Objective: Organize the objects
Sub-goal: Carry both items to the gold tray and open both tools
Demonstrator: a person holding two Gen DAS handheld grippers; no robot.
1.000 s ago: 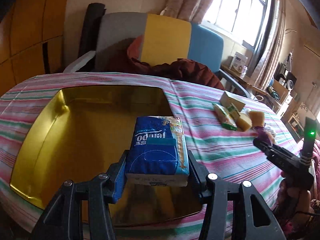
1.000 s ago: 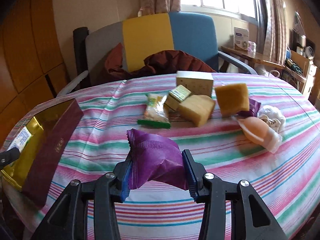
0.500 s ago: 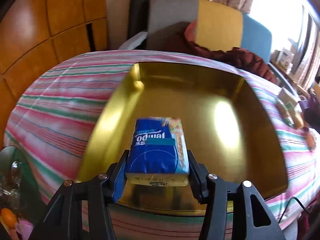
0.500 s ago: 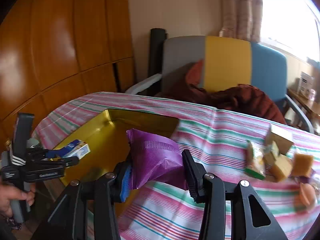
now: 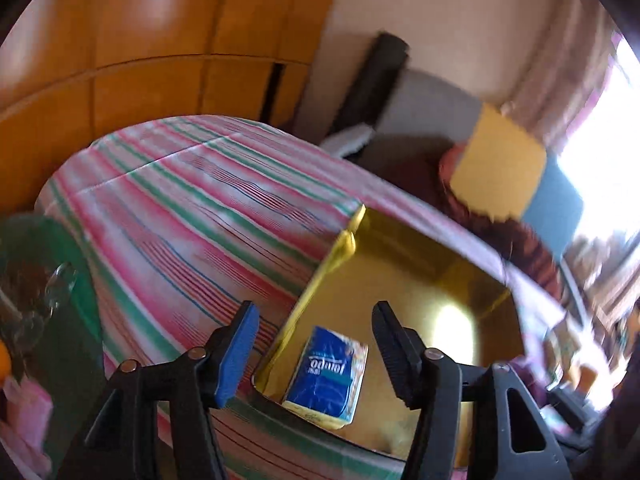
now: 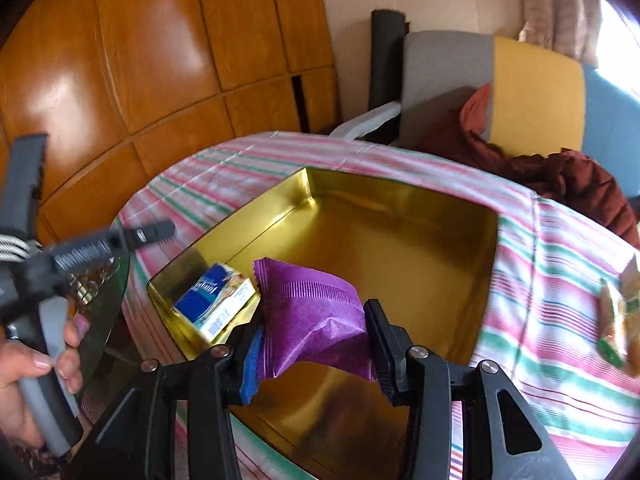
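Observation:
A blue tissue pack [image 5: 326,372] lies in the near left corner of the gold tray [image 5: 320,280], tilted against its wall. My left gripper [image 5: 314,350] hangs just above the pack. Its jaws are opening and the pads stand clear of the pack on both sides. In the right wrist view my right gripper [image 6: 314,320] is shut on a purple snack packet [image 6: 312,300] above the gold tray [image 6: 400,192], beside the tissue pack [image 6: 216,300]. A hand [image 6: 24,364] holds the left gripper at the left edge, and its fingers [image 6: 154,233] reach toward the tray.
The tray sits on a striped tablecloth [image 6: 560,280]. More snack packets [image 6: 616,320] lie at the right edge. A glass side table [image 6: 104,300] stands low on the left. Behind are a grey, yellow and blue chair [image 6: 532,92] with a dark red cloth [image 6: 568,184], and wooden panels [image 6: 160,60].
The left gripper has let go of the tissue pack, which now rests in the tray, and has swung left. The right gripper has carried the purple packet from the table's middle to over the tray.

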